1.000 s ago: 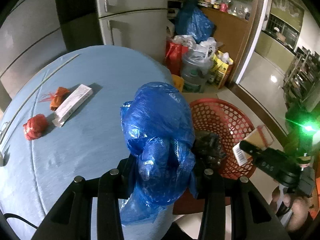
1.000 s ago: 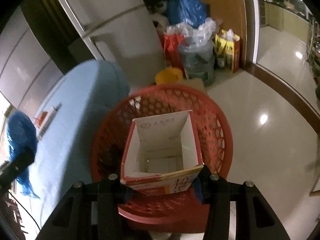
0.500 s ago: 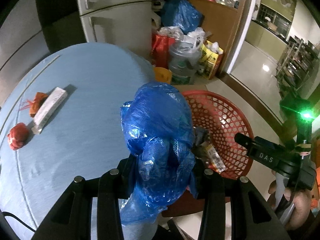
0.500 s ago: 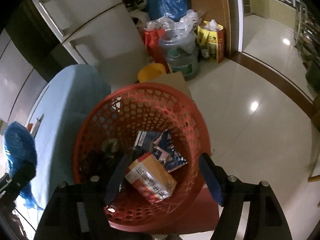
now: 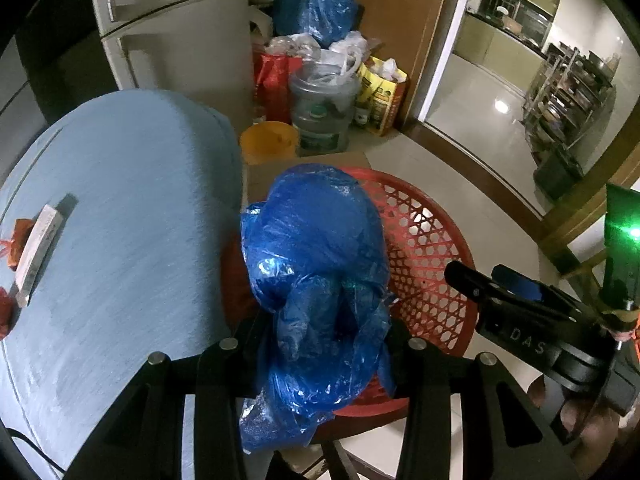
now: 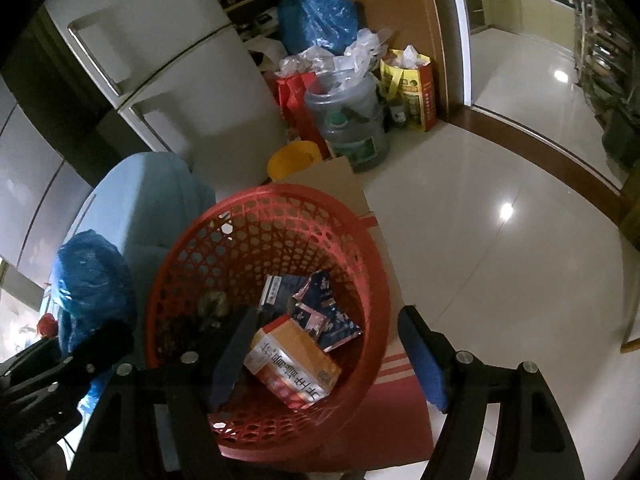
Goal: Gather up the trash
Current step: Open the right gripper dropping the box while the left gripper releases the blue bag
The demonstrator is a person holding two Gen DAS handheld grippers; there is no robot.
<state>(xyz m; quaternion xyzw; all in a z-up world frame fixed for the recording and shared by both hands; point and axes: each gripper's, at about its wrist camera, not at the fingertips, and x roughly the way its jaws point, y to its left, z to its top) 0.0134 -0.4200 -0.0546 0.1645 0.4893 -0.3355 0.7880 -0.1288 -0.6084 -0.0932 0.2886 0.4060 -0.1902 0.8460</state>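
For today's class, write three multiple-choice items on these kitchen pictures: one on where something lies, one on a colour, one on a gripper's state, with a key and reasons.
1. Where does the orange-and-white cardboard box lie?
A. on the blue table
B. inside the red mesh plastic basket
C. on the floor tiles

2. What colour is the crumpled plastic bag in the left gripper?
A. blue
B. yellow
C. white

3. How does the right gripper stand?
A. shut on the box
B. shut on the basket's rim
C. open, holding nothing

Key: 1 B, the orange-and-white cardboard box rests among other packets within the red mesh plastic basket. 2 A, the crumpled plastic bag clamped by the left gripper is blue. 3 C, the right gripper has its pads wide apart above the basket, with nothing pressed between them.
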